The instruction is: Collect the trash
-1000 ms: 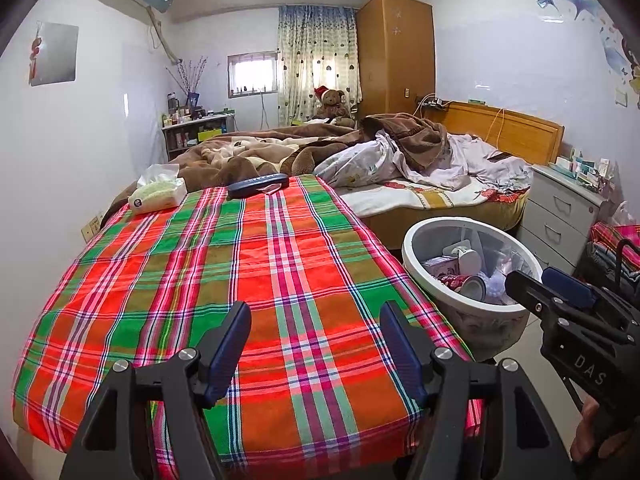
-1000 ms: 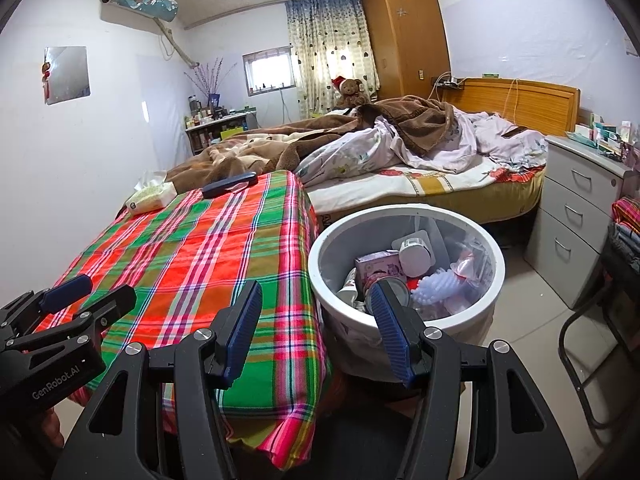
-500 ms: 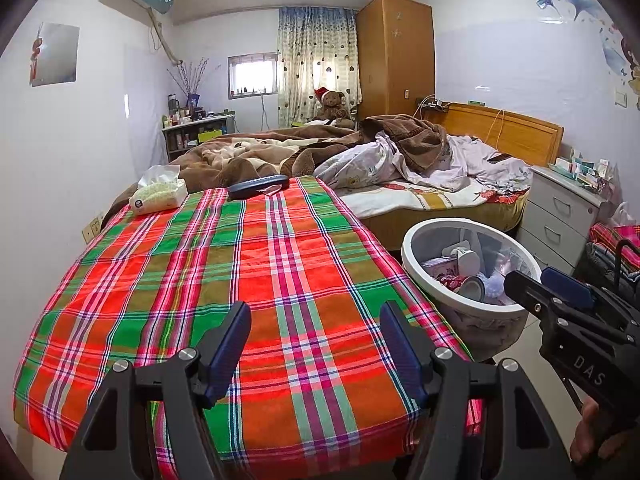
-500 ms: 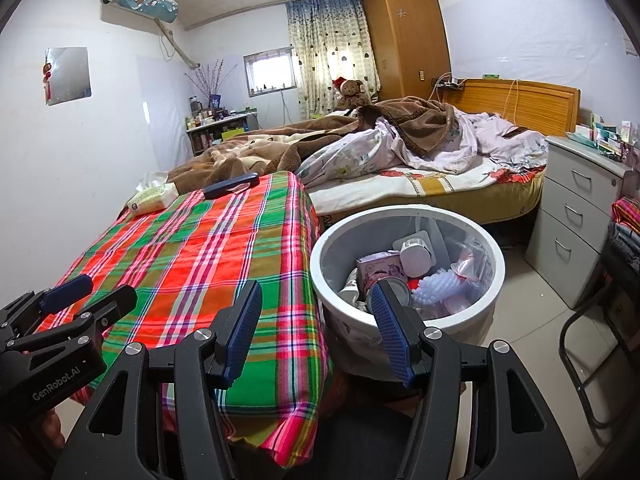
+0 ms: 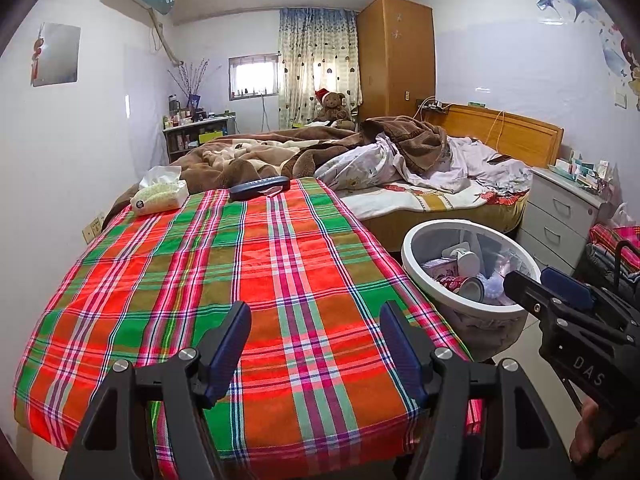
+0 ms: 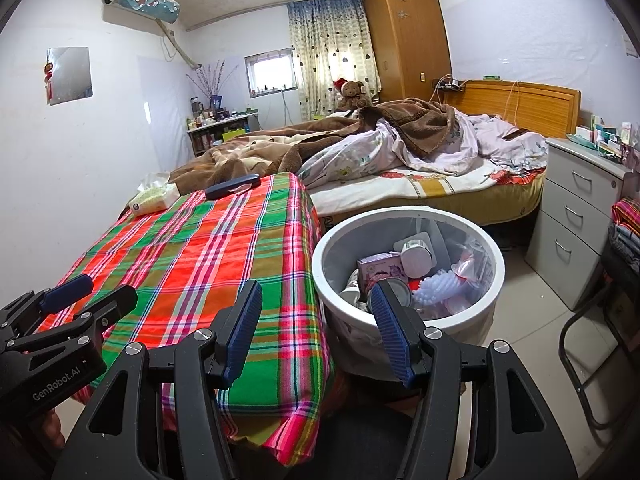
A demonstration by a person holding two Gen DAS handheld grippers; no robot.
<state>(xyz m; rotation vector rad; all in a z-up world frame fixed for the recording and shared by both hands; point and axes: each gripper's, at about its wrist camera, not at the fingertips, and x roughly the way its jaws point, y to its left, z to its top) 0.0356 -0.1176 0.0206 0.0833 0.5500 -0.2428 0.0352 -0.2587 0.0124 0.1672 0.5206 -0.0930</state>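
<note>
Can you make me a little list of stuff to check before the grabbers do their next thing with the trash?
1. Left gripper has nothing in it: ok, jaws apart with only cloth behind them.
2. Right gripper has nothing in it: ok, jaws apart and bare.
3. Trash bin stands upright beside the table: ok.
4. Bin has room left: ok, the cups and wrappers lie below the rim.
5. Trash left on the plaid tablecloth: cannot tell; only a tissue pack and a dark case lie at the far end.
6. Way to the bin is free: ok.
</note>
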